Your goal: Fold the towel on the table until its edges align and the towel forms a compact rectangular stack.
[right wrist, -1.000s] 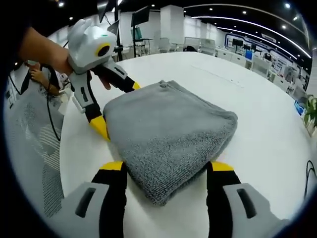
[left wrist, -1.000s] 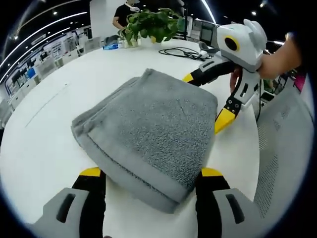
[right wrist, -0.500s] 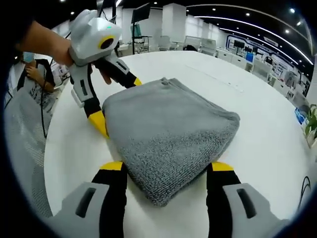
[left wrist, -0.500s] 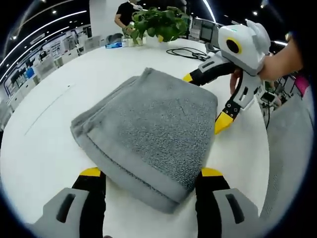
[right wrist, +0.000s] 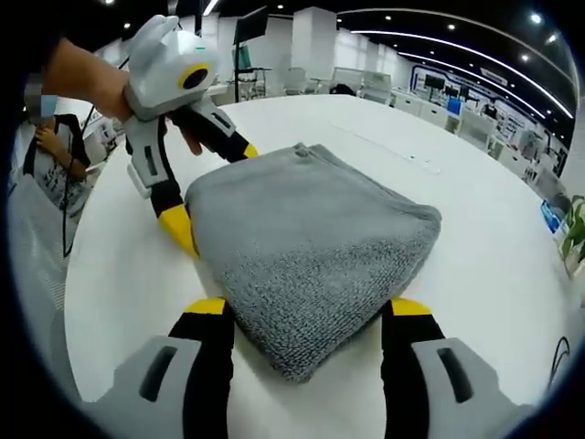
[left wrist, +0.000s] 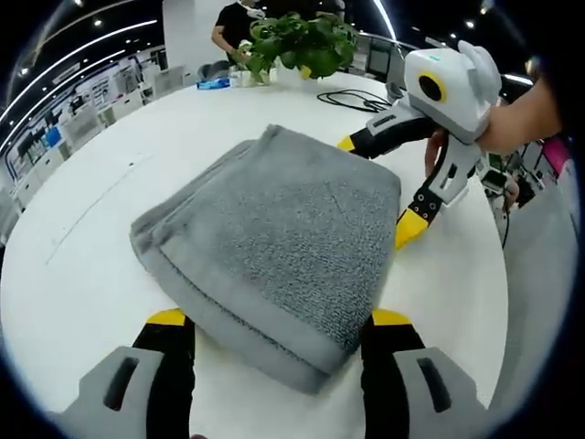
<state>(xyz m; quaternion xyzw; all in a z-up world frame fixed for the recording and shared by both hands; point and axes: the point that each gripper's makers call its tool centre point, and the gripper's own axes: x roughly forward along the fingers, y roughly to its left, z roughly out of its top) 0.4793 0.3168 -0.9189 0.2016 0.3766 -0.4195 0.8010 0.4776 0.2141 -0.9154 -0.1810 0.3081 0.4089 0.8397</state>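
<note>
I'm straddling opposite corners of the folded grey towel (left wrist: 274,247) lying mid-worktop (left wrist: 110,201), left gripper (left wrist: 274,322) and right gripper (right wrist: 302,311) both gaping, and judging it soft, floppy and light, I'm eyeing the thick stacked corner edges for a pinch.

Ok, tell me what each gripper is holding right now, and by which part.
Nothing is held. Both the left gripper and right gripper stand open, jaws straddling opposite corners of the folded grey towel lying on the white table.
</note>
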